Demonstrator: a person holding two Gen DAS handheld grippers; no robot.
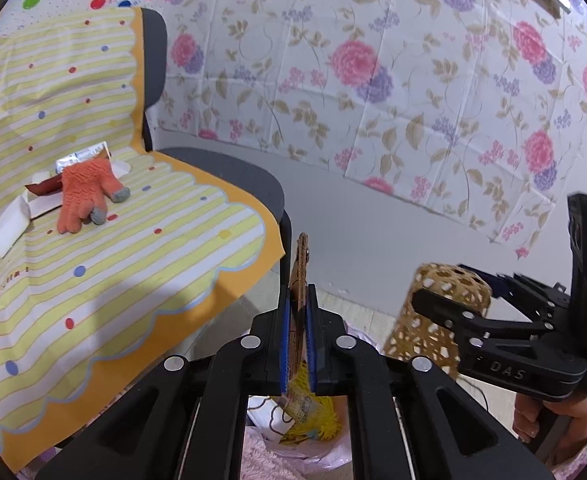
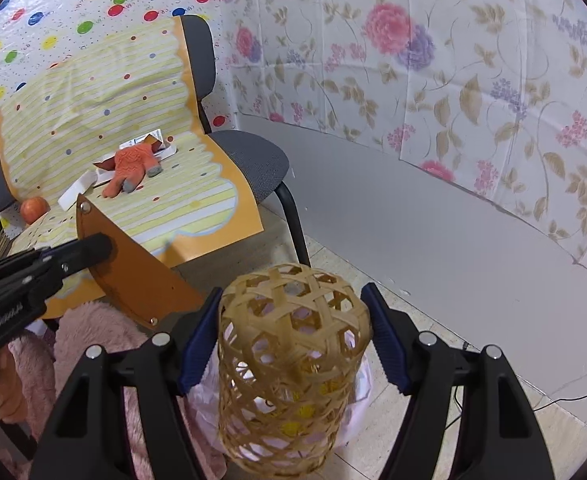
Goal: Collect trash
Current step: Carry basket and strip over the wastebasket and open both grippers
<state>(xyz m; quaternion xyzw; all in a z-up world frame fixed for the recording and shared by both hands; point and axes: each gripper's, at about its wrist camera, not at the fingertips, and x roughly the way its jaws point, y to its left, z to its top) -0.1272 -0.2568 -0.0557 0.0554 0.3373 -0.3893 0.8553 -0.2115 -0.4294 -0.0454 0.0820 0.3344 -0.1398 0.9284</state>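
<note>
We are pinching a brown flap in the left gripper and clamping a basket in the right gripper; the thin flap may be slipping out short of the bag.

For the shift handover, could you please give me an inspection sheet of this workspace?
Surface: chair draped with striped paper cover.
Job's things: woven basket; flat brown piece; bag below holding yellow scraps.
Clutter: orange glove, wrappers, white box, orange fruit on the chair.
Grippers: left gripper fingers pinch the brown piece; right gripper fingers hold the basket.
Cables: black cable on the floor.
Surroundings: floral sheet, grey wall.
</note>
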